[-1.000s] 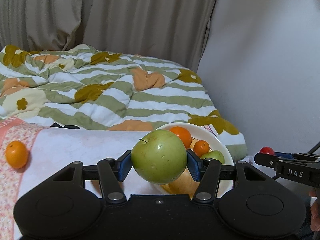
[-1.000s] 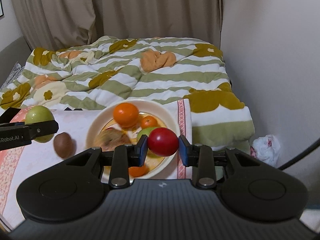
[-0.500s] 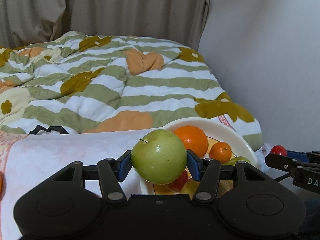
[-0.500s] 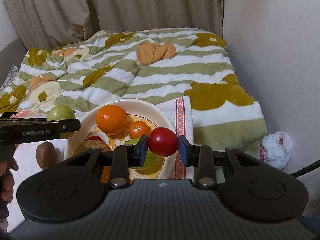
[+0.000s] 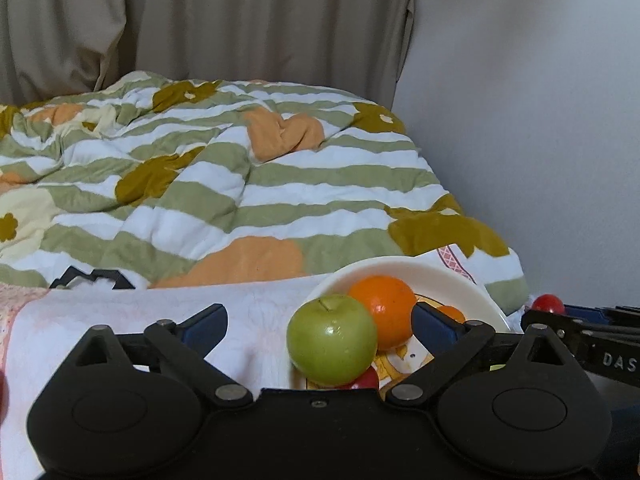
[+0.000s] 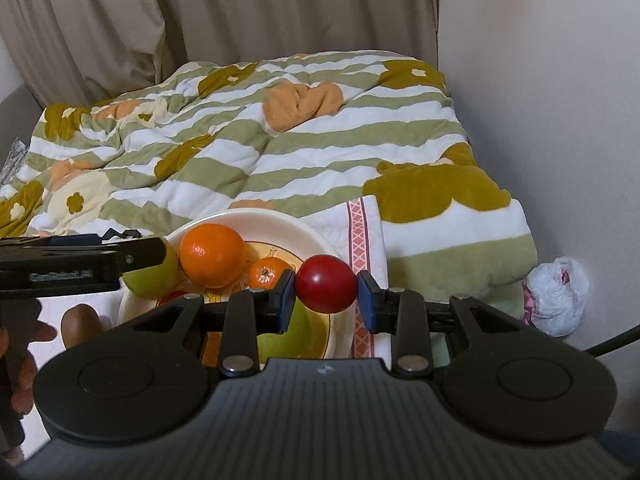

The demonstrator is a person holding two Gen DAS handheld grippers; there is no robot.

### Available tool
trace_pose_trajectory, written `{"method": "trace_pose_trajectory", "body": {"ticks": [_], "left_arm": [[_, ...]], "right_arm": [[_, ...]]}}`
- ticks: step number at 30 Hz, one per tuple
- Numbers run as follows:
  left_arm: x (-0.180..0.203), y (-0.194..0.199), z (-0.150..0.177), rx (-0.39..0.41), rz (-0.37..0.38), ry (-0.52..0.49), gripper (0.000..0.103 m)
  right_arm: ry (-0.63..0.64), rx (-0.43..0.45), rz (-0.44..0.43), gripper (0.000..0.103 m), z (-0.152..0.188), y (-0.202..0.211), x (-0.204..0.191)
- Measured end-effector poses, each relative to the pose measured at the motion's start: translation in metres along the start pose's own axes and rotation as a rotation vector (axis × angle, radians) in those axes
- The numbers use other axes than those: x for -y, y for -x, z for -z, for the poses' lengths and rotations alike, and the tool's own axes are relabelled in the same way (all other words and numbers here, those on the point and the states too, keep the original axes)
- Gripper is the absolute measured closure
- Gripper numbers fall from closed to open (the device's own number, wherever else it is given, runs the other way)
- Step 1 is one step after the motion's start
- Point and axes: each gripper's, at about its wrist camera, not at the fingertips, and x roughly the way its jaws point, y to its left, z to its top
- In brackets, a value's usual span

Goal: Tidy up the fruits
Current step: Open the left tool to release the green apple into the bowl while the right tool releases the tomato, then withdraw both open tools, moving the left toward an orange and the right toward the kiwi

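Note:
My left gripper (image 5: 320, 322) is open, its blue pads wide apart. The green apple (image 5: 332, 340) sits free between them at the near left edge of the cream bowl (image 5: 400, 268), against a large orange (image 5: 384, 322). My right gripper (image 6: 326, 292) is shut on a red tomato (image 6: 326, 283), held above the bowl's (image 6: 280, 220) right side. In the right wrist view the bowl holds the large orange (image 6: 212, 254), a small orange (image 6: 266, 274), the green apple (image 6: 154, 274) and another green fruit (image 6: 288, 338).
A brown kiwi (image 6: 80, 320) lies on the white cloth (image 5: 160, 312) left of the bowl. A striped flowered quilt (image 6: 260, 140) covers the bed behind. A wall stands to the right, with a white plastic bag (image 6: 558, 294) on the floor beside it.
My left gripper has opened and let go of the green apple, which now rests in the bowl beside the large orange. My right gripper still holds the tomato and has edged closer to the bowl.

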Motion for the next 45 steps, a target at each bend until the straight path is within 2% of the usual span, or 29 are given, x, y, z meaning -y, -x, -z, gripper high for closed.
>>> {"method": "trace_pose_trajectory", "body": {"ticks": [8, 21, 22, 23, 25, 27, 36, 45], "left_arm": [[-0.003, 0.025, 0.007, 0.001, -0.014, 0.02, 0.003], [-0.011, 0.04, 0.024, 0.0, -0.037, 0.038, 0.003], [-0.012, 0.041, 0.025, 0.002, -0.038, 0.041, 0.003], [-0.012, 0.042, 0.026, 0.005, -0.042, 0.042, 0.003], [-0.012, 0.045, 0.028, 0.01, -0.058, 0.033, 0.003], [-0.01, 0.049, 0.031, 0.015, -0.077, 0.017, 0.003], [-0.006, 0.075, 0.043, 0.054, -0.091, 0.018, 0.003], [-0.006, 0.13, 0.057, 0.145, -0.096, 0.051, 0.003]], "right_arm": [[-0.004, -0.004, -0.017, 0.055, -0.007, -0.012, 0.0], [0.029, 0.003, -0.03, 0.053, -0.003, -0.039, -0.01], [0.035, 0.014, -0.031, 0.042, -0.003, -0.037, -0.011], [0.04, 0.024, -0.032, 0.021, -0.003, -0.035, -0.012], [0.046, 0.066, -0.017, 0.0, -0.001, -0.027, -0.014], [0.055, 0.092, -0.017, 0.0, 0.0, -0.021, -0.016], [0.055, 0.093, -0.012, 0.0, 0.004, 0.005, -0.02], [0.069, 0.131, -0.012, 0.0, 0.011, 0.059, -0.033]]}}
